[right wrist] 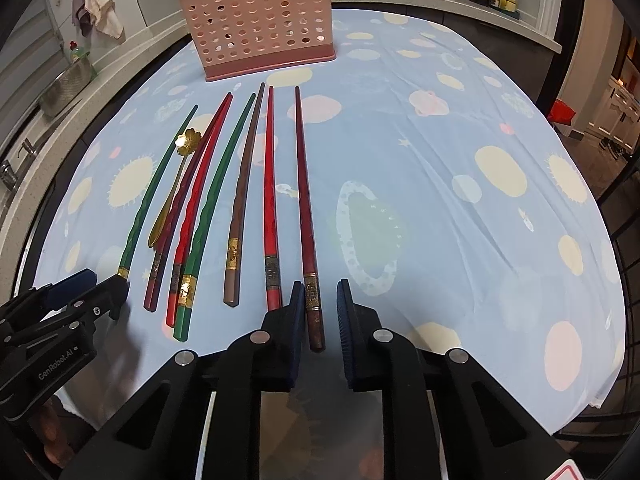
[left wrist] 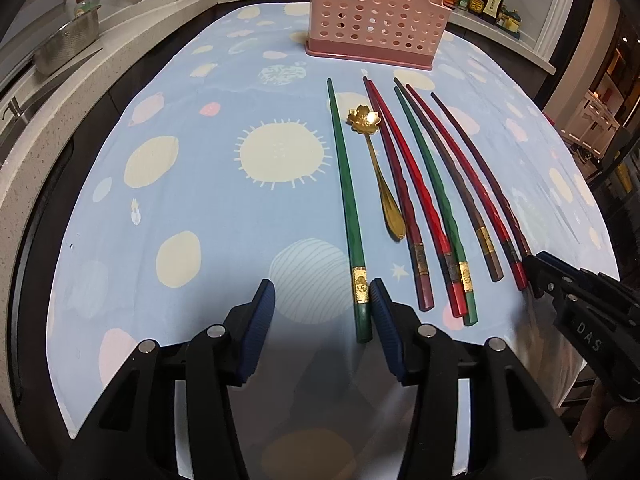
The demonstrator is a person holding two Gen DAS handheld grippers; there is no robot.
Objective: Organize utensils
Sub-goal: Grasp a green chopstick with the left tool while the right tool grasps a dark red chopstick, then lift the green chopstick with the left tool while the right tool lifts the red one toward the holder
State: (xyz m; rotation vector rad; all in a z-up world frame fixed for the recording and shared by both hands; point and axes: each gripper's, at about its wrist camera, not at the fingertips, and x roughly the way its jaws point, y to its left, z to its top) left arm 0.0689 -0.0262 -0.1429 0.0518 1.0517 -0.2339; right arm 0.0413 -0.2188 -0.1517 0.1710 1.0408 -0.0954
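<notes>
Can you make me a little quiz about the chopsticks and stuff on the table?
1. Which colour is the chopstick between the fingers of the right gripper? A green, B dark red, C brown.
2. True or false: the gold spoon stands inside the pink holder.
3. How many green chopsticks lie on the blue cloth?

Key
1. B: the dark red chopstick at the end of the row.
2. False: the spoon lies flat on the cloth, among the chopsticks.
3. Two.
</notes>
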